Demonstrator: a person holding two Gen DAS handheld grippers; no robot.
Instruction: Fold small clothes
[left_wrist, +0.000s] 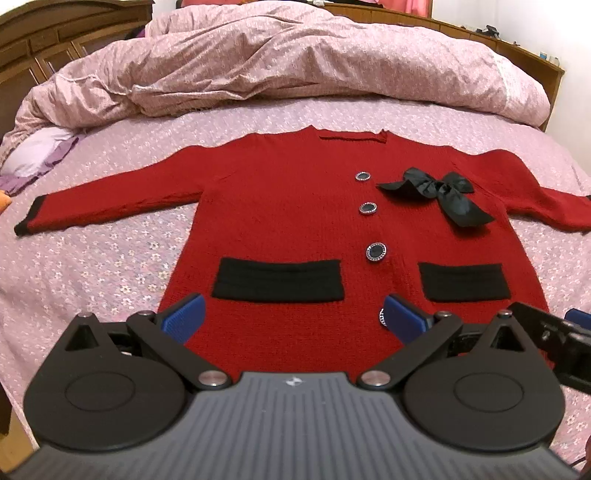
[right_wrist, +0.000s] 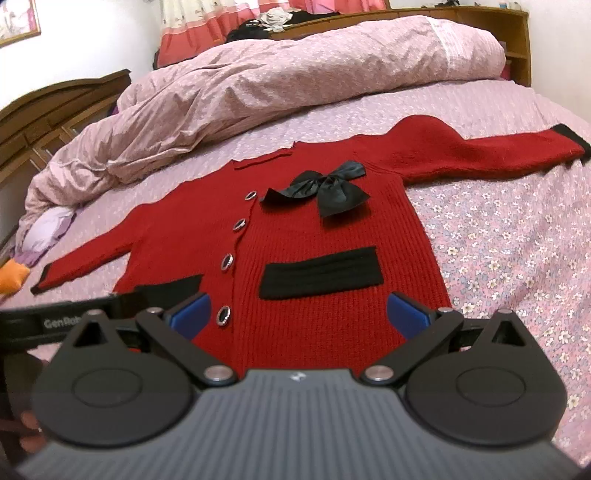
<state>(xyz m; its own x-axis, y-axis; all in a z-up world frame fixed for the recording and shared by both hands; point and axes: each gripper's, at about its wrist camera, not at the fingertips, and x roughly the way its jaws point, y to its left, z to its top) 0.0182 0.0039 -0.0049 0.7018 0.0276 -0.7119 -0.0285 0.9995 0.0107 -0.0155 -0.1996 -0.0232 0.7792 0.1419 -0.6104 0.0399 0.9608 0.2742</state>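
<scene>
A small red knit cardigan (left_wrist: 288, 206) lies flat and face up on the bed, sleeves spread to both sides. It has black cuffs, two black pocket bands, a black bow (left_wrist: 436, 192) and several round buttons. It also shows in the right wrist view (right_wrist: 314, 236). My left gripper (left_wrist: 293, 315) is open, above the hem near the left pocket band (left_wrist: 279, 278). My right gripper (right_wrist: 299, 314) is open, above the hem near the right pocket band (right_wrist: 321, 273). Neither holds anything. The right gripper's body (left_wrist: 554, 336) shows at the right edge of the left view.
A rumpled pink floral duvet (left_wrist: 295, 62) is heaped behind the cardigan. The floral sheet (right_wrist: 517, 258) lies around it. A lilac cloth (left_wrist: 40, 155) and an orange item (right_wrist: 13, 277) sit at the left. A wooden headboard (right_wrist: 517, 37) stands far right, a wooden cabinet (left_wrist: 55, 33) at the left.
</scene>
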